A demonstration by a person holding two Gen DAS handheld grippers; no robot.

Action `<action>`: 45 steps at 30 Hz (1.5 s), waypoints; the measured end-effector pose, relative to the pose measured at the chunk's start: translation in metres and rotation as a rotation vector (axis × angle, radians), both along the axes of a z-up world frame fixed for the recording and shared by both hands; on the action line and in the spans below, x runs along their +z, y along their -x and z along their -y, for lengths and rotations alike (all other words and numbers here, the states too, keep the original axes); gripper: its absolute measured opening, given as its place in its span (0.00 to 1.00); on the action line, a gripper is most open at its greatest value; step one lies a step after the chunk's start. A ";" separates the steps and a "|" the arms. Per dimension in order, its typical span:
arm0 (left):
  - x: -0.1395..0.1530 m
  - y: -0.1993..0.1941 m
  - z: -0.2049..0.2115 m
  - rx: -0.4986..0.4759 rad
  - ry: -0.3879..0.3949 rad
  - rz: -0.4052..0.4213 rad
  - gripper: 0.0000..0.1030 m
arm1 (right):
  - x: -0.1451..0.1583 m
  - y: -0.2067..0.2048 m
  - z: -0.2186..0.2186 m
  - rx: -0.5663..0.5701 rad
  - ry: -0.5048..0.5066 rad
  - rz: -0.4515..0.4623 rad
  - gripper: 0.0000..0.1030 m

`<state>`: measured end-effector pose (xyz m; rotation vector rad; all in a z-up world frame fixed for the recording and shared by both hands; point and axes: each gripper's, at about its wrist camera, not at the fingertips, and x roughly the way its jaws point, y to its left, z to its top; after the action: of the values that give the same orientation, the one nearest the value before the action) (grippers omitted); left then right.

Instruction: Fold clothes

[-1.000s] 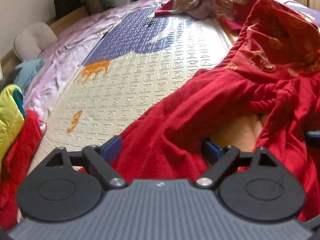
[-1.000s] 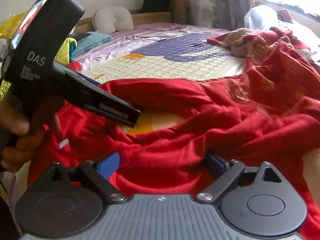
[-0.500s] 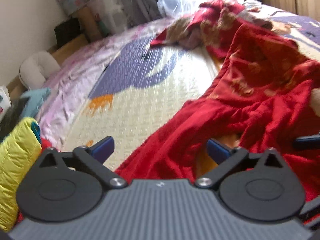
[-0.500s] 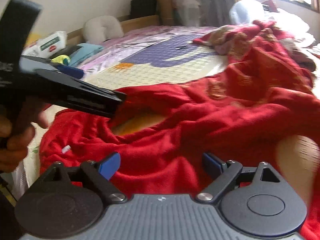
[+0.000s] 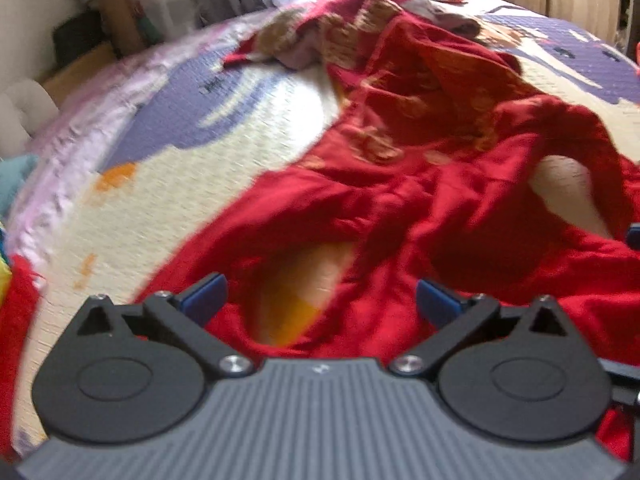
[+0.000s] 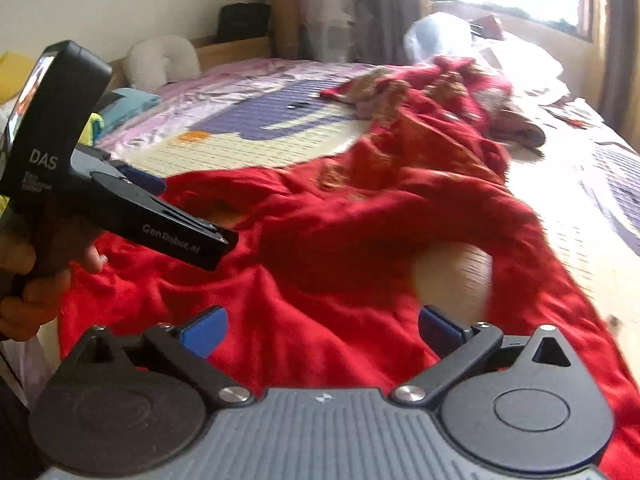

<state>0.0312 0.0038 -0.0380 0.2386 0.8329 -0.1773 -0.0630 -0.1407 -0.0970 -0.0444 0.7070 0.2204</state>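
Both grippers, left gripper wide-jawed and empty, right gripper jaws opening empty, are hovering over the crumpled red embroidered garment, needing fresh edge grips.

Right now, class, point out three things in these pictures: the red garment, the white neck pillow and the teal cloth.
red garment (image 6: pixel 340 240): right wrist view, on its crumpled middle.
white neck pillow (image 6: pixel 162 60): right wrist view, on its curved top.
teal cloth (image 6: pixel 134 100): right wrist view, on its flat upper face.
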 end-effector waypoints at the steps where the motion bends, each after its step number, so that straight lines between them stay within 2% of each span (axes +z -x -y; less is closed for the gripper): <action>1: -0.002 0.000 0.003 -0.001 0.012 -0.012 1.00 | 0.000 0.004 0.004 -0.013 0.010 0.003 0.99; 5: -0.011 0.002 0.012 0.013 0.015 -0.047 1.00 | -0.010 0.017 0.019 -0.061 0.009 -0.008 0.99; 9: -0.019 0.010 0.015 0.037 -0.013 -0.085 1.00 | -0.025 0.007 0.030 -0.098 -0.058 -0.156 0.99; 12: -0.008 0.025 0.016 0.045 -0.033 -0.091 1.00 | -0.026 0.002 0.023 -0.098 -0.001 -0.172 0.99; 18: 0.031 0.043 0.025 0.024 -0.073 -0.002 1.00 | -0.034 -0.001 0.005 -0.150 0.094 -0.167 1.00; 21: 0.031 0.036 0.027 0.038 -0.064 0.017 1.00 | -0.029 -0.002 0.011 -0.154 0.073 -0.168 0.99; 23: 0.021 0.028 0.024 0.051 -0.025 -0.008 1.00 | -0.019 0.000 0.022 -0.150 0.039 -0.162 0.94; 25: 0.008 0.023 0.020 0.030 0.027 -0.029 1.00 | -0.002 0.010 0.038 -0.187 0.000 -0.122 0.93; 28: -0.008 0.020 0.023 -0.037 0.041 -0.038 1.00 | 0.020 0.028 0.054 -0.230 -0.015 -0.060 0.92; 30: -0.007 0.023 0.027 -0.083 0.061 -0.051 1.00 | 0.026 0.040 0.054 -0.218 0.014 -0.061 0.91; 34: 0.010 0.042 0.047 -0.204 0.100 0.007 1.00 | 0.031 0.063 0.052 -0.230 0.127 -0.073 0.89; 36: 0.009 0.048 0.057 -0.220 0.076 0.012 1.00 | 0.030 0.068 0.061 -0.277 0.171 -0.106 0.85; 38: 0.008 0.052 0.064 -0.227 0.058 0.006 1.00 | 0.028 0.068 0.073 -0.314 0.193 -0.155 0.74; 41: 0.009 0.056 0.067 -0.232 0.049 -0.010 1.00 | 0.026 0.068 0.086 -0.271 0.190 -0.208 0.69; 43: 0.010 0.061 0.069 -0.235 0.033 -0.007 1.00 | 0.025 0.075 0.087 -0.185 0.217 -0.199 0.68; 45: 0.013 0.066 0.072 -0.248 0.023 0.005 1.00 | 0.018 0.076 0.090 -0.162 0.218 -0.188 0.68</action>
<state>-0.0349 -0.0682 -0.0254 0.3207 0.7941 -0.4177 -0.1392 -0.2308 -0.0792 -0.1759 0.9157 -0.0088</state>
